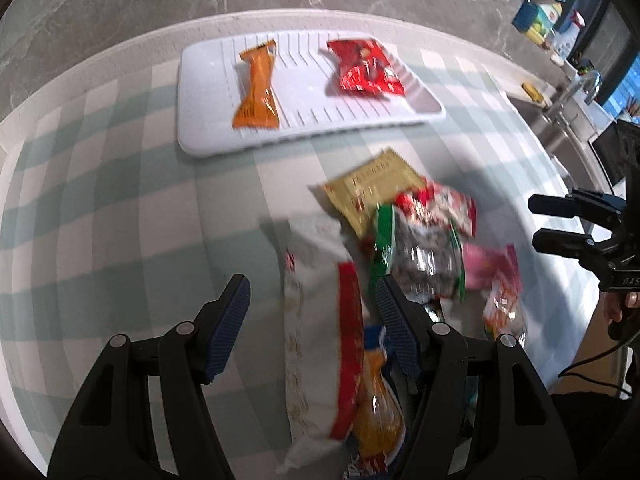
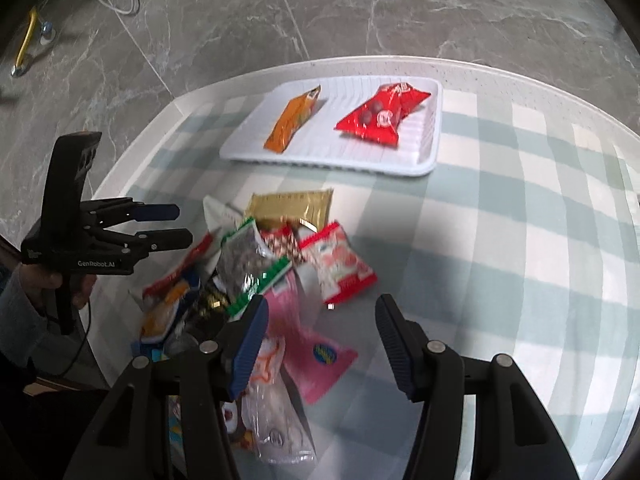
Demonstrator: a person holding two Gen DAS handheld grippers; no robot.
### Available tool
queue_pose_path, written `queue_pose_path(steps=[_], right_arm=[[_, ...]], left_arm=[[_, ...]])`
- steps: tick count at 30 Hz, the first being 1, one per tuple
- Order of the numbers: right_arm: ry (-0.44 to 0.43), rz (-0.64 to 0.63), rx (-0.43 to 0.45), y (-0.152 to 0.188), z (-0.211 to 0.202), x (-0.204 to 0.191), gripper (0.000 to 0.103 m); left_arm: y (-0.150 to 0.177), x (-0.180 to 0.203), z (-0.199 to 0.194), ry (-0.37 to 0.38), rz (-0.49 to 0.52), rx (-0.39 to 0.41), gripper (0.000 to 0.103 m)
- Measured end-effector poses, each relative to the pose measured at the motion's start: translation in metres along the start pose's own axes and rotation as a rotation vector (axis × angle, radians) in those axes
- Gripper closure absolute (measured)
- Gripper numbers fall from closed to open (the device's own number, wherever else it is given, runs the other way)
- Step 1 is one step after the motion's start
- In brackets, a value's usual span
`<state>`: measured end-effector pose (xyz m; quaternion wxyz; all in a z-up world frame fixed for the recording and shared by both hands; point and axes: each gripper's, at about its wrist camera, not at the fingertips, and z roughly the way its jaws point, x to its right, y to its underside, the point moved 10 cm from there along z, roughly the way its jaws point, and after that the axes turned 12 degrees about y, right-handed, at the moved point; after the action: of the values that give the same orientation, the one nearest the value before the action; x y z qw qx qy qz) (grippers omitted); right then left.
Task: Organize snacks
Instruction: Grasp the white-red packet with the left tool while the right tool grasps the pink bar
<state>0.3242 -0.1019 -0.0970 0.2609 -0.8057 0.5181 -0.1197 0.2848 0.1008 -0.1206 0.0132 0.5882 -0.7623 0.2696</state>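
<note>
**Both grippers over the snack heap, nothing held**

Grey marble floor surrounds a round table under a green-and-white check cloth. At its far side sits a white ribbed tray, already carrying an orange packet and a red packet, lying side by side and apart.

The remaining snacks form an overlapping heap on the cloth, between the tray and the person, well short of the tray.

Left gripper: jaws partly open, nothing clamped. A long white packet with a red stripe lies in the gap, its long axis running roughly along the fingers, towards the tray. Whether the pads touch it cannot be told; the frame is blurred.

Right gripper: jaws partly open, empty. It hangs over the heap's right edge; a pink packet lies below, mostly towards the left finger, its long axis slanting across the gap.

Judgement: the left gripper is better placed, with the white packet already lined up between its jaws. The tray lies ahead of both.
</note>
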Motion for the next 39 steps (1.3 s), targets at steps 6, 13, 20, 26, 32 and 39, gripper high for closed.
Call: queue_pose_path(steps=[6,13,20,26,32,39], right_arm=[[0.005,0.002,0.006,0.009,-0.002,-0.007,0.044],[0.016,-0.012,0.009,0.012,0.001,-0.014,0.044],[0.026,-0.029,0.003,0.010,0.006,-0.017,0.043],[0.045,-0.090,-0.030,0.012,0.022,-0.023,0.043],[0.094,-0.175,-0.077,0.016,0.046,-0.025,0.043],[0.131,-0.304,-0.116,0.026,0.058,-0.035,0.043]], left_arm=[[0.016,0.000,0.012,-0.015,0.012,-0.045,0.039],[0.022,-0.018,0.027,-0.057,-0.005,-0.085,0.039],[0.015,-0.041,0.026,-0.070,-0.065,-0.061,0.039],[0.011,-0.048,0.026,-0.089,-0.056,-0.059,0.039],[0.011,-0.046,0.030,-0.115,-0.030,-0.059,0.037],[0.012,-0.042,0.032,-0.134,-0.006,-0.064,0.034]])
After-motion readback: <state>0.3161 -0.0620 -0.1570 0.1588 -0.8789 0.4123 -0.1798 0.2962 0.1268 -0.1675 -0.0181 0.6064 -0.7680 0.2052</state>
